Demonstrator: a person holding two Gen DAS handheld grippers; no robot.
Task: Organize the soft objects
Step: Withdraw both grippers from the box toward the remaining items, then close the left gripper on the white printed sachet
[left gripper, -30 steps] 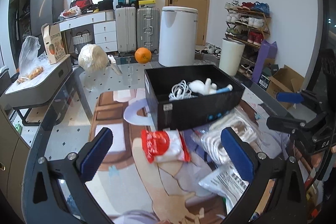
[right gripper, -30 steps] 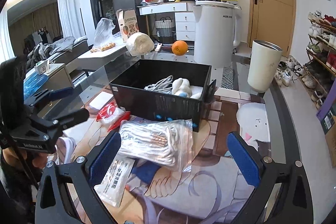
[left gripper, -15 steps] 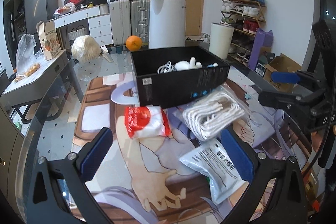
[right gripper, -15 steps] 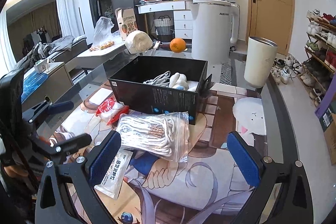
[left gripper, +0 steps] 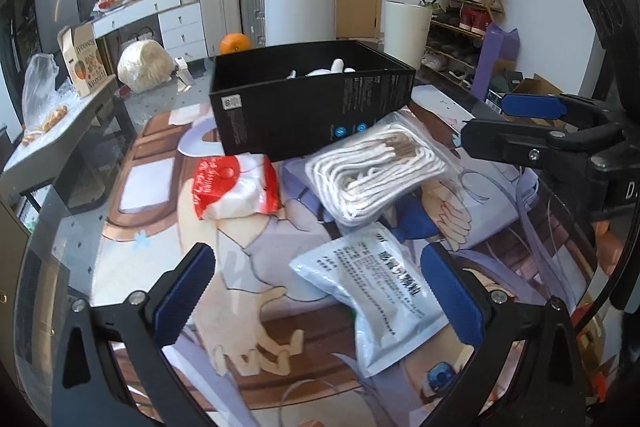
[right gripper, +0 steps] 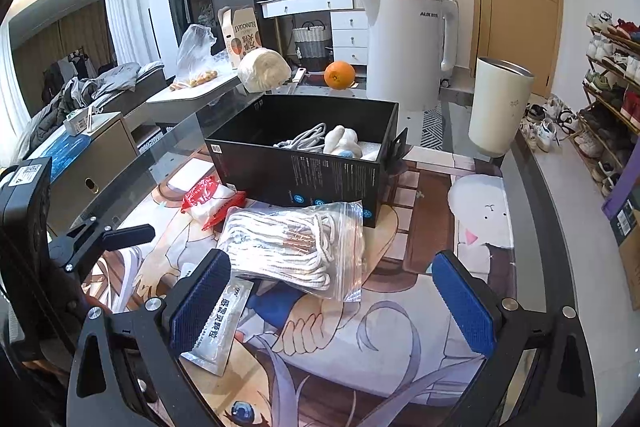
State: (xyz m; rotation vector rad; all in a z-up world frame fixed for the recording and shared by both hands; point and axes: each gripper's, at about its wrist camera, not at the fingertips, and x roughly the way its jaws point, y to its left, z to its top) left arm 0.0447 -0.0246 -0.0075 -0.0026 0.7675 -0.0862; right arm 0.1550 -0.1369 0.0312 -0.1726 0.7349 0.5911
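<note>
Between left hand-held gripper (left gripper: 320, 293) fingers: white pouch (left gripper: 376, 301).

Both wrist views look down across the black box (left gripper: 312, 111) (right gripper: 304, 163).

There was one black box (right gripper: 304, 171), one bag of white rope (right gripper: 296, 247), one red-and-white packet (left gripper: 234, 187), one silver pouch (left gripper: 380, 295), one orange (right gripper: 339, 75).

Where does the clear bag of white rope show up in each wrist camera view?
Left wrist: bag of white rope sits right of centre, in front of the black box, above the silver pouch.
Right wrist: bag of white rope lies at centre, just below the box.
Shared landmark: the orange beyond the box.
</note>
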